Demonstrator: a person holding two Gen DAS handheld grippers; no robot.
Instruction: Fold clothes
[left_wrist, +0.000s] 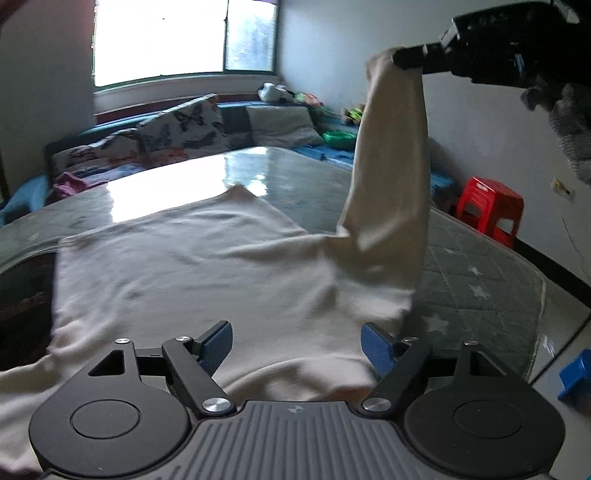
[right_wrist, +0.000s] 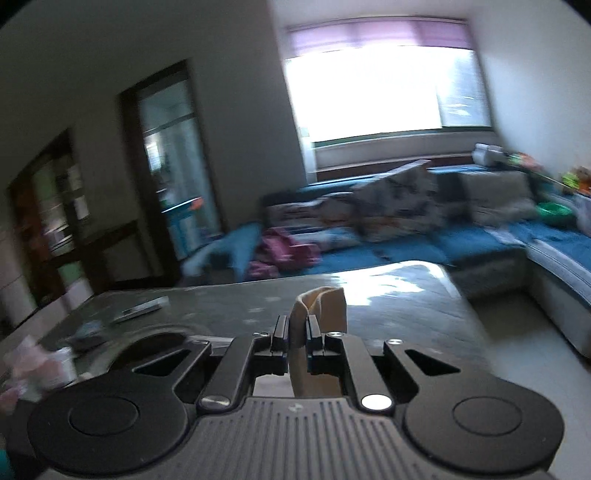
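Observation:
A cream long-sleeved top (left_wrist: 192, 266) lies spread on the grey table (left_wrist: 295, 173). My left gripper (left_wrist: 297, 345) is open and empty, low over the garment's near edge. My right gripper (left_wrist: 402, 59) is shut on the end of the right sleeve (left_wrist: 391, 166) and holds it raised high above the table's right side. In the right wrist view the sleeve cuff (right_wrist: 325, 306) is pinched between the shut fingers of that gripper (right_wrist: 297, 325).
A quilted grey mat (left_wrist: 480, 280) covers the table's right part. A red stool (left_wrist: 487, 206) and a blue object (left_wrist: 576, 373) stand on the floor at the right. A blue sofa with cushions (left_wrist: 177, 129) runs behind. A remote (right_wrist: 140, 308) lies on the table.

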